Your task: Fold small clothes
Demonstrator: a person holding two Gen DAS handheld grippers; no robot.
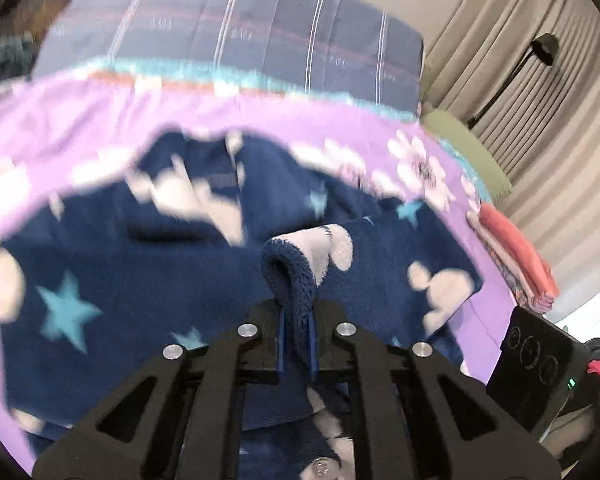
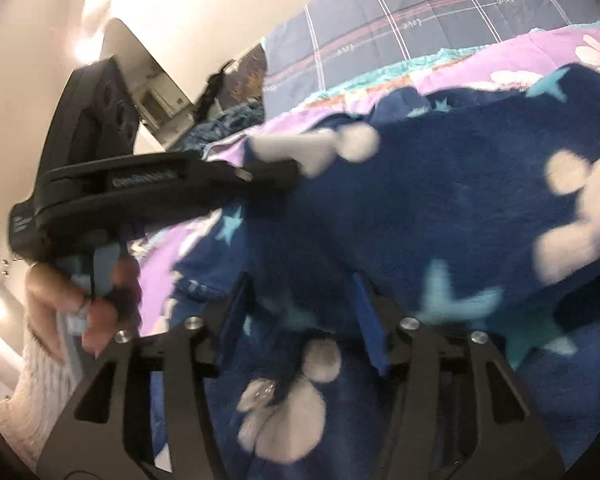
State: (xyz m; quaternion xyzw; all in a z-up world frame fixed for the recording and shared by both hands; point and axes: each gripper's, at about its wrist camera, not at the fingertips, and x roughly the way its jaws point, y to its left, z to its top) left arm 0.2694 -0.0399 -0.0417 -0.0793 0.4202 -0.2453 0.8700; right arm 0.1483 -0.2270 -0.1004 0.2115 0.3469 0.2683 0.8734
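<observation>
Hand-held gripper (image 1: 298, 320) pinching fleece garment (image 1: 140, 272), quilt (image 2: 420, 20) reading "love"

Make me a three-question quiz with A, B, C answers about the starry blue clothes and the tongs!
1. Where does the blue fleece garment lie?
A. on a purple flowered blanket
B. on a wooden floor
C. in a basket

2. What colour are the stars on the garment?
A. red
B. light blue
C. green

3. How do the left tongs stand?
A. wide open over bare blanket
B. shut on a fold of the garment
C. holding a book

Answers:
1 A, purple blanket with white flowers shows all round the garment in the left wrist view.
2 B, light blue stars sit among white shapes on the dark blue cloth.
3 B, a rolled edge of fleece is pinched between the blue pads; the right tongs stand open instead, with fleece lying between them.
</observation>
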